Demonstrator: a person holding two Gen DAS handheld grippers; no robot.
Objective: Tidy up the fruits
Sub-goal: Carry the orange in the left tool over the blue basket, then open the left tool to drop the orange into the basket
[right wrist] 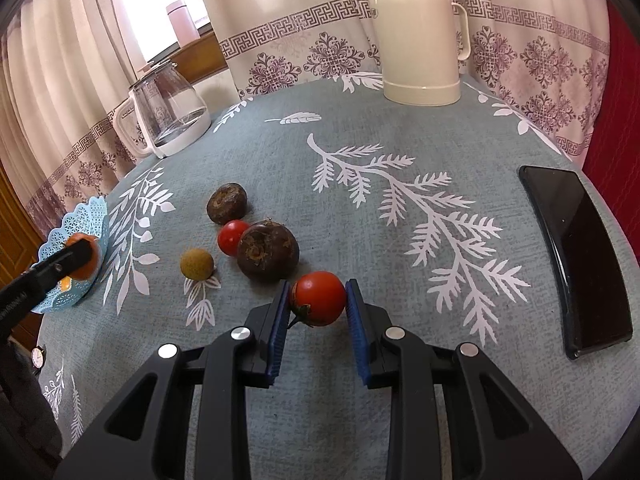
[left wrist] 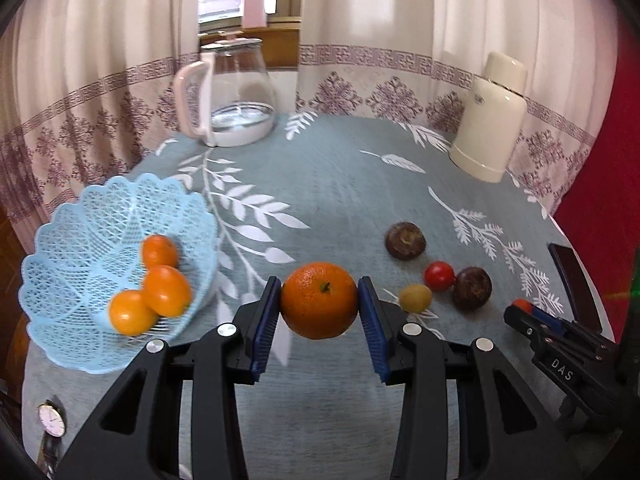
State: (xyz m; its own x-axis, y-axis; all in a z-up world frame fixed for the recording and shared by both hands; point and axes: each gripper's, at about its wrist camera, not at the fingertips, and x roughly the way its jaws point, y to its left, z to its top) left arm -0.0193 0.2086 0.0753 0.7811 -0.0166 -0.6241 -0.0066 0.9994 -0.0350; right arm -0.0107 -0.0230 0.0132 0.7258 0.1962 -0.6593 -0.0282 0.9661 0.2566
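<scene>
My left gripper is shut on a large orange, held just above the tablecloth to the right of the blue lace basket. Three small oranges lie in that basket. My right gripper is shut on a red tomato. On the cloth beyond it lie two dark brown round fruits, a second tomato and a small yellow-green fruit. The right gripper shows at the left wrist view's right edge, and the left gripper shows by the basket.
A glass kettle with a white handle stands at the back left and a cream thermos jug at the back right. A black phone lies near the table's right edge. A wristwatch rests at the front left. Curtains hang behind the round table.
</scene>
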